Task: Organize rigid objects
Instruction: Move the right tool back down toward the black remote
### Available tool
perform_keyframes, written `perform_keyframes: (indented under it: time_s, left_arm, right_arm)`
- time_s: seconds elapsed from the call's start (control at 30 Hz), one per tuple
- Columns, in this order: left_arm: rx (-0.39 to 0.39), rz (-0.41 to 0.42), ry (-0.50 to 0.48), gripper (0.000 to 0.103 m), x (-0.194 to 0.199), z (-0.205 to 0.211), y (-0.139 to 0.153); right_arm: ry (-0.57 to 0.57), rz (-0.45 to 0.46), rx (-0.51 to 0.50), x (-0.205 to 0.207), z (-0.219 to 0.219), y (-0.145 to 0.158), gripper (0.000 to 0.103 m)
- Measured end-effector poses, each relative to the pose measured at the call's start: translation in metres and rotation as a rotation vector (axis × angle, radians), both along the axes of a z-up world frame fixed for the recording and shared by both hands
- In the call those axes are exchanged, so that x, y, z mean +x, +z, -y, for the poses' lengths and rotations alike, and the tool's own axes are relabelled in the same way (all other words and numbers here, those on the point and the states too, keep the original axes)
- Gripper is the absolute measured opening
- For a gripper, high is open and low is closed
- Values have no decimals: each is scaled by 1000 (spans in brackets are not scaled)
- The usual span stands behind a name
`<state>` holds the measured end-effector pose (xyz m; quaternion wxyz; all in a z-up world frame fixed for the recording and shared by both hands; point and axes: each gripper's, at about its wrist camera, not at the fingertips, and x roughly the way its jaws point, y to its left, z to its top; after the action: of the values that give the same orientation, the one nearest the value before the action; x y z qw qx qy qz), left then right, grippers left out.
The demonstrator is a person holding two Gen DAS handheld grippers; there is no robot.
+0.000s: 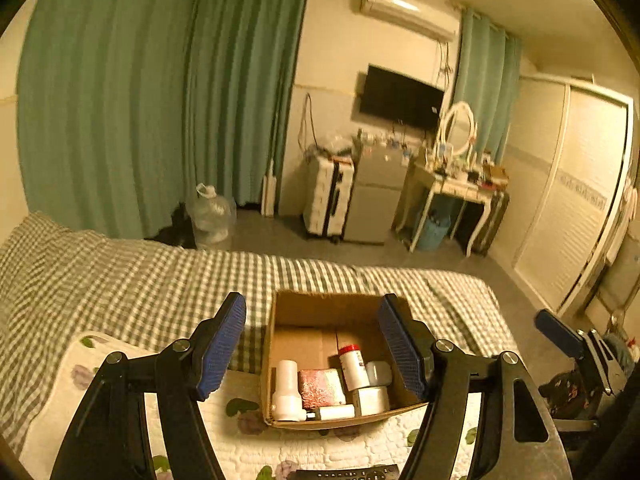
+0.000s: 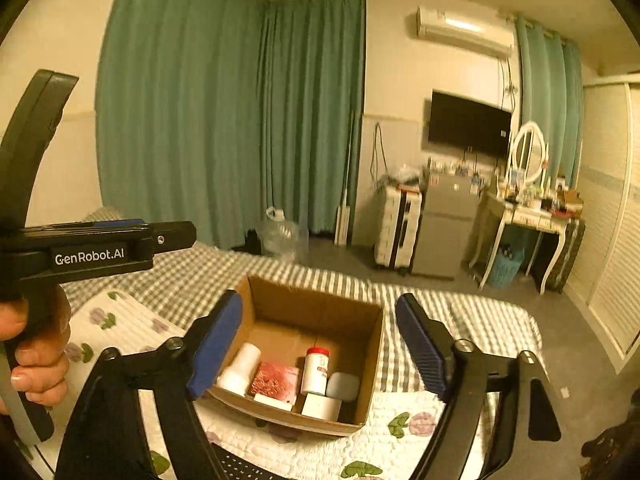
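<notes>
Sitting on floral quilt (image 1: pixel 360 448) atop checked bed (image 1: pixel 140 280): cardboard box (image 1: pixel 320 312), bottles and jars inside. Left gripper (image 1: pixel 320 344) hovering near side of box, spread wide, empty. Right gripper (image 2: pixel 320 344) likewise spread, empty, further right.

bottles (image 1: pixel 353 367) in box (image 1: pixel 316 308), box on bed (image 1: pixel 140 280)

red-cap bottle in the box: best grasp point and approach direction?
Grip the red-cap bottle just under its cap, coming from above. It stands roughly upright in the cardboard box, hemmed in by a pink packet on one side and white containers on the other and in front, so only its upper part is clear. Both grippers are open; either could likely take it.
</notes>
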<state>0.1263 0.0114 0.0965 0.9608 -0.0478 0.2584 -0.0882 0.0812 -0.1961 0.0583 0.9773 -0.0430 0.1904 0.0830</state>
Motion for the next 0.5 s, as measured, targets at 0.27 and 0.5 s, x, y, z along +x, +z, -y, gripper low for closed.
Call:
perform_keyframes:
  time_s: [0.27, 0.5]
  left_arm:
    - [-19, 89, 14, 72, -58, -22, 40]
    - [-63, 142, 1, 72, -109, -33, 49]
  right_arm:
    - [1, 119, 5, -68, -9, 55, 103]
    - [-12, 170, 11, -117, -20, 82, 103]
